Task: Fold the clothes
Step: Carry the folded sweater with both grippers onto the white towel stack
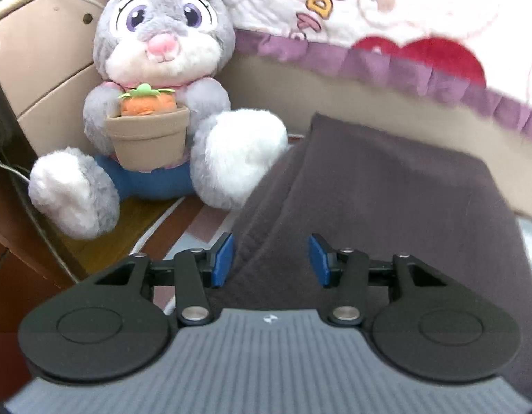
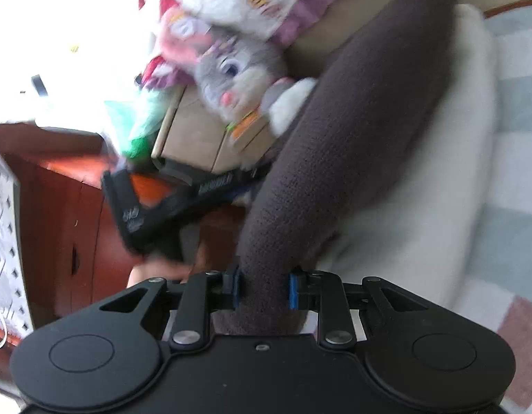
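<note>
- One dark brown garment (image 1: 386, 200), knitted or fleecy, draped over a bed; in the left wrist view it fills the middle and right, with a folded ridge running from the upper middle down toward the tongs.
- Left gripper (image 1: 271, 260): jaws parted, blue pads (image 1: 221, 262) apart. The edge of the garment lies between them, close beside the left pad; the right pad stands clear of the cloth ridge. No pinch shows.
- Right gripper (image 2: 264, 291): jaws closed on a gathered fold of the same garment (image 2: 352, 131), both blue pads pressed against the cloth. From the grip the cloth rises in a long band toward the top of the view.
- One white blanket or cushion (image 2: 438, 179) lies beneath and right of the raised band.
- One checked bed cover (image 2: 518, 110) in pale blue, white and dull red shows at the far right.
- One plush rabbit (image 1: 158, 79), grey and white, holding a toy carrot pot (image 1: 148, 134), sits left of the garment, its white foot just beside the cloth's edge.
- One white fluffy blanket with purple frill (image 1: 369, 34) lies behind the garment, with a red heart and letters.
- One hand (image 2: 162, 269), blurred, below the other gripper's body in the right wrist view.
</note>
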A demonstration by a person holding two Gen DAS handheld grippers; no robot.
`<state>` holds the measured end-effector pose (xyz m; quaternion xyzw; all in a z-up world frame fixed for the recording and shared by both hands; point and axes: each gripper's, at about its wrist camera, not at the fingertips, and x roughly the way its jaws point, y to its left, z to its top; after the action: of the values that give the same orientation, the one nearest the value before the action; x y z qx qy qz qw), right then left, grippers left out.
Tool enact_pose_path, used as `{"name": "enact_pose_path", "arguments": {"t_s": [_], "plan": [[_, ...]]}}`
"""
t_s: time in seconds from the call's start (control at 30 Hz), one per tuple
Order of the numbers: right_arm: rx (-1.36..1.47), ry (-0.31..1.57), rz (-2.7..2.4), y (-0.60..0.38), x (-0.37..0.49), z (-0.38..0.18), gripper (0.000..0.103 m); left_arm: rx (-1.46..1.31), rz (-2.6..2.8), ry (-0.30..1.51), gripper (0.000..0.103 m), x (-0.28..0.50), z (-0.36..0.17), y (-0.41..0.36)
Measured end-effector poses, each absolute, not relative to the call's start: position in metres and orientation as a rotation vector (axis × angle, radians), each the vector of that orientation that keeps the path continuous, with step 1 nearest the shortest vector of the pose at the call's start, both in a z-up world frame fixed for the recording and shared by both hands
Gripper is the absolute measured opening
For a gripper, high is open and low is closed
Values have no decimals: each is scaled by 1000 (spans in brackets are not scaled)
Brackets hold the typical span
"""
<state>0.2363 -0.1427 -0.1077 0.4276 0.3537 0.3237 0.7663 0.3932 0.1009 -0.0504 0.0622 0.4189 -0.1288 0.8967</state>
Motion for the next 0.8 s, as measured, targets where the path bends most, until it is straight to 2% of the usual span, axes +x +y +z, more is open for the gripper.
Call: {"name": "enact_pose_path", "arguments": {"t_s": [0.07,0.1,0.13,0.27,0.37,0.4,0.43,0.53,0.67,0.7,0.73,0.77,0.8], "plan": [[777,855,625,-124,235,-122,33,141,-229,994,45,400,-66,100],[700,898,581,-115,235,-130,42,191,-190,1023,45,401,-76,97],[672,906,572,-113,232,-138,41,244,-159,1033,46,399,-84,93],[711,818,631,-141,210,-140,54,379,-117,930,47,382,-94,78],[756,722,605,-170,211,-128,57,358,-115,828,47,362,-84,72],[789,686,574,-182,217,-124,66,340,-141,769,47,353,-78,70],[826,674,529,-193,228,-122,69,327,-171,707,47,341,-71,67],[906,685,453,-211,266,-129,69,218,-254,651,51,312,-60,61],[1041,744,370,-215,313,-156,72,99,-282,770,52,306,-82,58],[1078,746,361,-221,316,-163,70,72,-287,804,53,305,-89,57],[1059,722,340,-222,319,-161,63,45,-288,821,53,304,-93,57],[993,692,331,-222,314,-156,53,17,-280,825,54,304,-94,60],[894,662,331,-220,313,-146,36,-14,-265,841,55,305,-93,63]]}}
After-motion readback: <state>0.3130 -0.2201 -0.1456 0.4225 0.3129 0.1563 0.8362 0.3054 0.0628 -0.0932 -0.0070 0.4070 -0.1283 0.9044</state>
